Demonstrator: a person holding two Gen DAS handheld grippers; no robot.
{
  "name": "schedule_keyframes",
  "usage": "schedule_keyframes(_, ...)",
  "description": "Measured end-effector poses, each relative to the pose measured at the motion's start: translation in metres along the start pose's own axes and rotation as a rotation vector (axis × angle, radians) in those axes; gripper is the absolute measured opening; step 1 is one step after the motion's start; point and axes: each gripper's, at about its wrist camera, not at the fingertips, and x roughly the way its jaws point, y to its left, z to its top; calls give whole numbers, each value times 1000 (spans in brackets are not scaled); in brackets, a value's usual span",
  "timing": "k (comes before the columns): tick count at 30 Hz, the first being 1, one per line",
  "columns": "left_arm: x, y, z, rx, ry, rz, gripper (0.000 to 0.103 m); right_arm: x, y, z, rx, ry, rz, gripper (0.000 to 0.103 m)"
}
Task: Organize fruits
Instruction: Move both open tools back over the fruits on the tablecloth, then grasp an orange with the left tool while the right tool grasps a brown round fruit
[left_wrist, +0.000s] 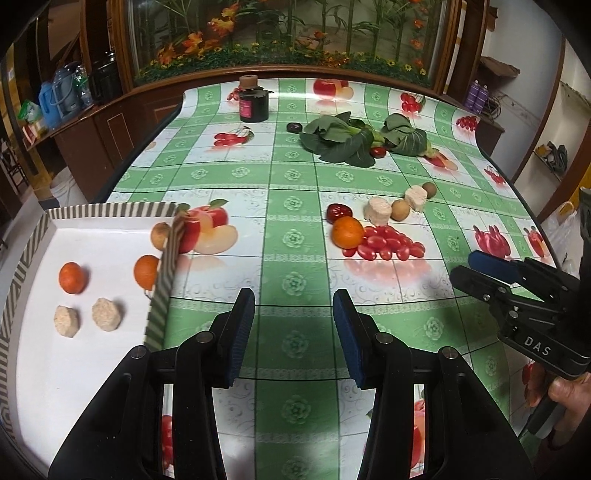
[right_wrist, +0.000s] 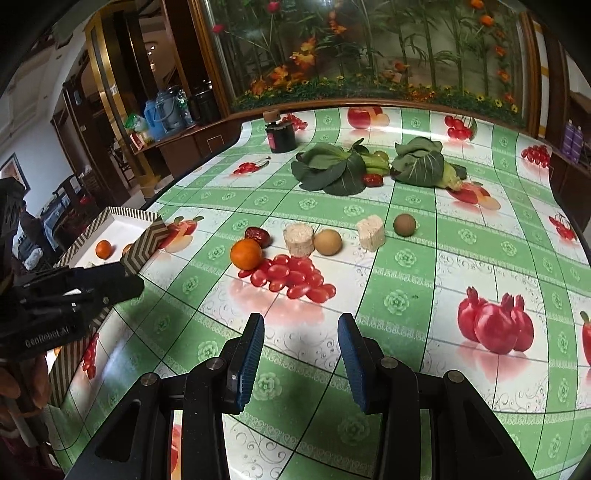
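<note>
A white tray with a striped rim sits at the table's left and holds two oranges, two pale round cakes and a brown fruit. On the cloth lie an orange, a red date, a round cake, a brown fruit, a cake block and another brown fruit. My left gripper is open and empty over the cloth beside the tray. My right gripper is open and empty, short of the orange.
Leafy greens with a red date lie further back. A black jar stands at the far left, a dark fruit near it. The cloth carries printed fruit pictures. The table edge curves at the right.
</note>
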Motion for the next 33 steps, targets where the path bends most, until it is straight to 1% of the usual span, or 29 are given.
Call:
schedule_keyframes(3, 3, -3, 1, -1, 3, -6, 44, 5, -2, 4, -1, 7, 0, 40)
schedule_keyframes(9, 15, -9, 2, -8, 26, -21, 44, 23, -11, 13, 11, 24, 28, 40)
schedule_keyframes(15, 23, -14, 5, -5, 38, -33, 44, 46, -19, 29, -5, 21, 20, 40)
schedule_keyframes(18, 25, -13, 7, -11, 41, -36, 44, 59, -22, 38, -31, 36, 1, 40)
schedule_keyframes(22, 30, -14, 9, -13, 50, -36, 44, 73, -25, 47, -60, 49, 7, 40)
schedule_keyframes(27, 35, -14, 12, -19, 56, -38, 44, 83, -21, 54, -113, 42, -4, 40)
schedule_keyframes(28, 35, -15, 12, -19, 56, -38, 44, 85, -22, 57, -115, 43, 2, 38)
schedule_keyframes(30, 36, -16, 13, -17, 56, -37, 44, 91, -24, 58, -109, 57, 28, 31)
schedule_keyframes(32, 38, -16, 15, -16, 58, -37, 44, 91, -23, 58, -112, 58, 29, 25)
schedule_keyframes(33, 39, -17, 16, -18, 59, -39, 44, 91, -22, 58, -112, 63, 38, 25)
